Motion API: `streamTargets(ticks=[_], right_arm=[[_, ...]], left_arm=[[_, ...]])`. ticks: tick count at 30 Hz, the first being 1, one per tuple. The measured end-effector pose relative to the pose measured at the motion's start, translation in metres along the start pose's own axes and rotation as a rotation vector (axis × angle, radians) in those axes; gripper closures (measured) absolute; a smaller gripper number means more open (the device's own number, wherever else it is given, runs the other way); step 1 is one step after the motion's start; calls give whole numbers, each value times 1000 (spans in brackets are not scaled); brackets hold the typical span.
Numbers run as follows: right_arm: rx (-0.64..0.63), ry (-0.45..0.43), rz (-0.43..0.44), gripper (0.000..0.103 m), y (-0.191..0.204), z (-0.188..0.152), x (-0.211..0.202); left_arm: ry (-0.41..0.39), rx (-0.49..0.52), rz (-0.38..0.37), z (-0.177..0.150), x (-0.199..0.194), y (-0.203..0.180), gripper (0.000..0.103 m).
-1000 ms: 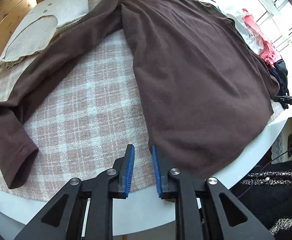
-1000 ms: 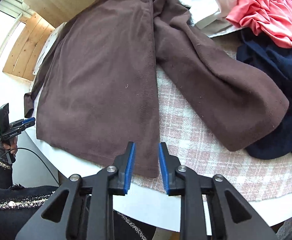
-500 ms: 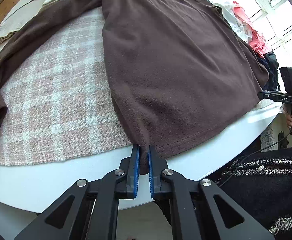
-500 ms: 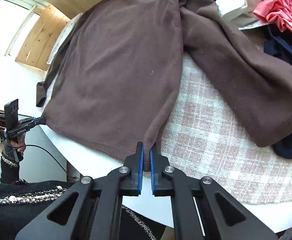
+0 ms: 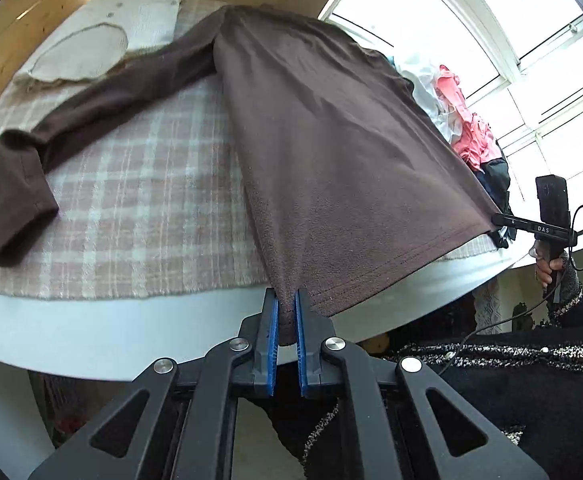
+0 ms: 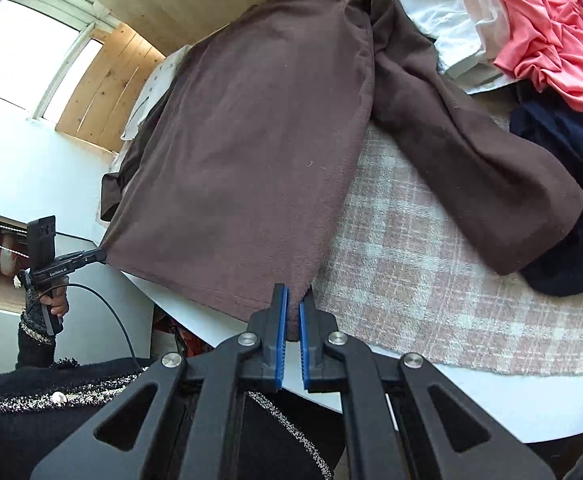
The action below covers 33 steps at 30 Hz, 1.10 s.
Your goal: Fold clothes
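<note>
Sweater (image 5: pixel 331 152): brown, long-sleeved, spread on the table over a plaid cloth (image 5: pixel 131 208); its body is lifted and drawn taut off the near edge, hem hanging past the rim.
Sleeves: one lies out flat to the left (image 5: pixel 23 200), the other to the right (image 6: pixel 471 152), its cuff resting against a navy garment (image 6: pixel 563 160).
Left gripper (image 5: pixel 286 320): blue pads closed on one bottom corner of the hem.
Right gripper (image 6: pixel 293 316): pads closed on the other bottom corner (each gripper also shows small at the far hem corner in the other's view).
Change: a second ago both sets of jaws stood apart just above the hem; half a second ago they had pinched it; now the fabric has risen off the cloth and stretched between the two grips.
Meaning: my reading — the hem is secured and raised, which suits carrying it up toward the collar for a crosswise fold, though the sleeves are not yet tucked in.
Around: a cream knit (image 5: pixel 103 32) lies flat at the far left; a loose pile — white, pink (image 6: pixel 551 32), navy — sits at the right.
</note>
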State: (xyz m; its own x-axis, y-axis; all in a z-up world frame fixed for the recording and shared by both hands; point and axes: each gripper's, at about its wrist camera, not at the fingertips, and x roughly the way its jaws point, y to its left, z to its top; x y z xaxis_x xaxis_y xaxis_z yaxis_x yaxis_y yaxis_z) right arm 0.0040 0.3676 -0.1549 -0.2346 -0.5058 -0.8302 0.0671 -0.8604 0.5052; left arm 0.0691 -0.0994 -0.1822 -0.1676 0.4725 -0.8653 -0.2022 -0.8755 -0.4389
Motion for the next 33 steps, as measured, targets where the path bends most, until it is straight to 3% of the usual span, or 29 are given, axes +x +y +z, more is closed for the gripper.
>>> streamTargets(ticks=[2,5,8,10,15,18,20,21,23,25,28,30,33], right_arm=[[-26,-33,-3,97,8,8,-13],[-82,-95,-12,97,27,20,-41],[-76,-109,12,97,28,19,-49],[-44,-75,-6,97,18,10,-36],[21,61,-114,97,-14,-13,17],[26,140,-163,92,-22,-21,40],[28,183,-194,88,-28,-26,51],[22,162,-203,82,-27,-23,43],[20,93,-214,75,-28,-10,26],[-24,13,-175,75,-19,15,17],[-94,-81,-136,75,-6,54,20],[-137,-112,-131,75,3,80,37],[-127,-61,-158,75,-3,106,76]], left_arm=[[-13,-26,-1,8,-3,4,97],[-106,71,64,33,-47,-18,97],[-175,125,74,46,-83,-35,97],[-176,125,71,45,-85,-37,96],[4,54,55,18,-16,-10,96],[119,30,110,3,30,7,97],[130,13,136,-2,33,13,97],[121,7,136,-3,29,15,96],[89,28,152,-1,13,12,96],[72,62,182,5,0,8,92],[6,112,185,37,-10,4,92],[-48,133,156,68,-4,3,91],[-95,131,53,114,21,-1,90]])
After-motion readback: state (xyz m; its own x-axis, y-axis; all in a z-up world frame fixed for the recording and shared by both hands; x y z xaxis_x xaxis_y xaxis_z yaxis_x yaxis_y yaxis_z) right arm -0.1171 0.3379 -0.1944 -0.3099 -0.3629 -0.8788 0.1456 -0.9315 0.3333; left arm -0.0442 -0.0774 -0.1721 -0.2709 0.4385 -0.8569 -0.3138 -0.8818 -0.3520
